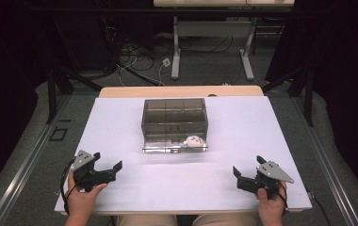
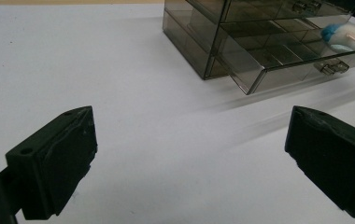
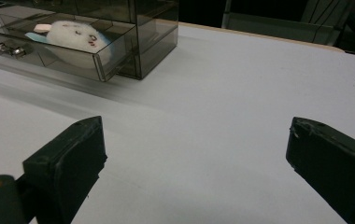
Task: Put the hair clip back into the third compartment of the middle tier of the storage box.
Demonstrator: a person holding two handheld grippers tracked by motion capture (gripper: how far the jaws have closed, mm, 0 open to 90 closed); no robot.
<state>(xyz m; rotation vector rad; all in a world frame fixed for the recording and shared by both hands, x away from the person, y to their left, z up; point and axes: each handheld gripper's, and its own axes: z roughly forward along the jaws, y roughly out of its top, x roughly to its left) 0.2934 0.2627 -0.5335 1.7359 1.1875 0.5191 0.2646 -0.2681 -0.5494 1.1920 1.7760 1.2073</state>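
Note:
A smoky clear plastic drawer box (image 1: 174, 117) stands mid-table, its bottom drawer (image 1: 174, 147) pulled out toward me. Inside the drawer, at its right end, lies a white and blue plush toy (image 1: 193, 141). The toy (image 3: 75, 35) and the drawer box (image 2: 241, 37) also appear in the gripper views. My left gripper (image 1: 106, 167) rests near the front left of the table, open and holding nothing. My right gripper (image 1: 248, 170) sits at the front right, also open with nothing between its jaws. Both are well short of the drawer.
The white table top (image 1: 243, 127) has a wooden strip (image 1: 182, 91) along its far edge. Beyond it, cables (image 1: 139, 61) lie on the floor beside a grey desk frame (image 1: 212, 42). Dark curtains hang on both sides.

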